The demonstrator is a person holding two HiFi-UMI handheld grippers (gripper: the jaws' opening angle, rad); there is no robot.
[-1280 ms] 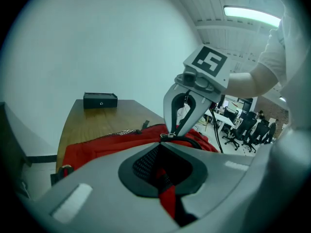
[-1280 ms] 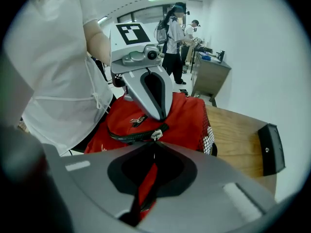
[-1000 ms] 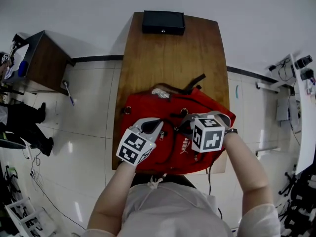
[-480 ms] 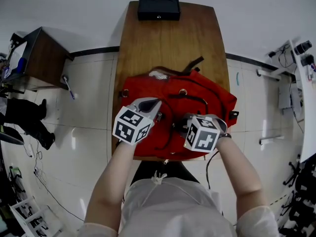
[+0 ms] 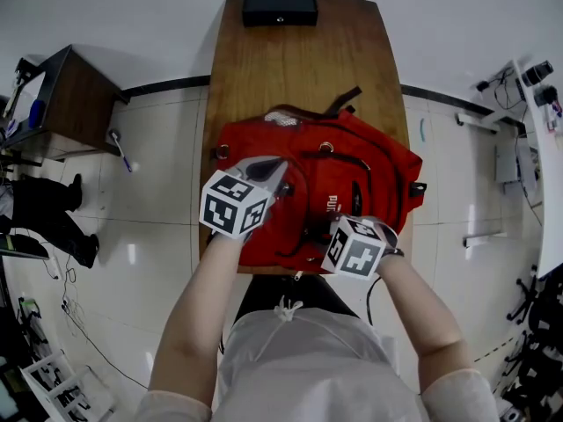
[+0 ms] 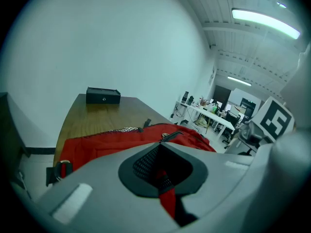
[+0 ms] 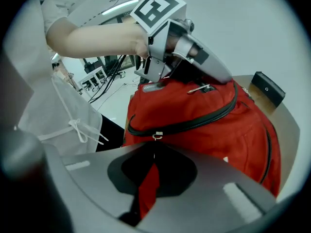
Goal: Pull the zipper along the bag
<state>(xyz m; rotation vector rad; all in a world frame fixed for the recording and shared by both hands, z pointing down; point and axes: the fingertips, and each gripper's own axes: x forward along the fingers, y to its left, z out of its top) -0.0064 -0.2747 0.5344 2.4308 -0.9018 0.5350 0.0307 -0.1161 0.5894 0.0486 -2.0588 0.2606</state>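
Looking from largest to smallest, the table runs lengthwise from near to far, and the red bag lies flat across its near half, its bottom edge at the table's near end. Both tongs are on the bag. The left gripper sits at the bag's left side, toward the far half, with its jaws clamped on a fold of red fabric, so it serves as the anchor. The right gripper is at the bag's near edge, right of centre and well apart from the left one, pointing steeply down. Its jaws are closed on a narrow red strip. That strip looks like the pull tab hanging from the slider, though the right gripper view cannot rule out a pinch of bag cloth. The slider sits just beyond the jaw tips on the black zipper track. That track is what the coming move turns on. Its long axis lies crosswise to the right jaws, arcing from the slider away across the bag's face toward the far right, while only a short end curls off to the left near the bag's bottom edge. The right hand is therefore the nearer one, already at the slider, and any pull should follow the arc rather than cut straight across it.
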